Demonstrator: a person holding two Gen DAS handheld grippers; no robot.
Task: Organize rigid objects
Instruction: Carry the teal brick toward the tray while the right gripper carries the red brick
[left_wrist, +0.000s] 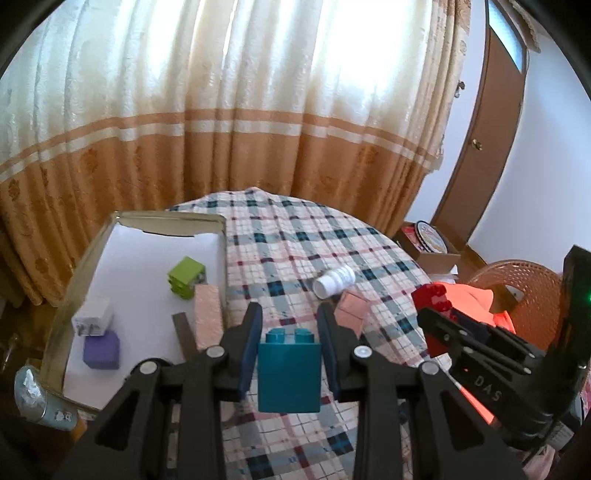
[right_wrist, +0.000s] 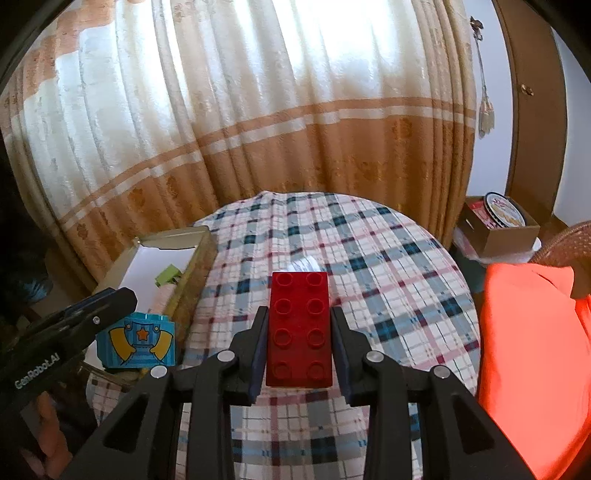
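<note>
My left gripper (left_wrist: 290, 321) is shut on a teal toy brick (left_wrist: 289, 373) and holds it above the checked tablecloth (left_wrist: 295, 240), just right of the cardboard box (left_wrist: 147, 219). The same brick shows its printed star face in the right wrist view (right_wrist: 136, 341). My right gripper (right_wrist: 298, 317) is shut on a long red studded brick (right_wrist: 299, 328) above the cloth. That red brick also shows in the left wrist view (left_wrist: 434, 299). The box holds a green block (left_wrist: 185, 277), a white plug adapter (left_wrist: 92, 316), a purple block (left_wrist: 102, 349), a pink block (left_wrist: 208, 314) and a dark strip (left_wrist: 183, 334).
A white ribbed bottle (left_wrist: 334, 281) lies on its side on the cloth, with a pink box (left_wrist: 352, 312) beside it. An orange cloth (right_wrist: 535, 350) drapes a wicker chair at the right. A small carton (right_wrist: 496, 225) stands by the door. Curtains hang behind the table.
</note>
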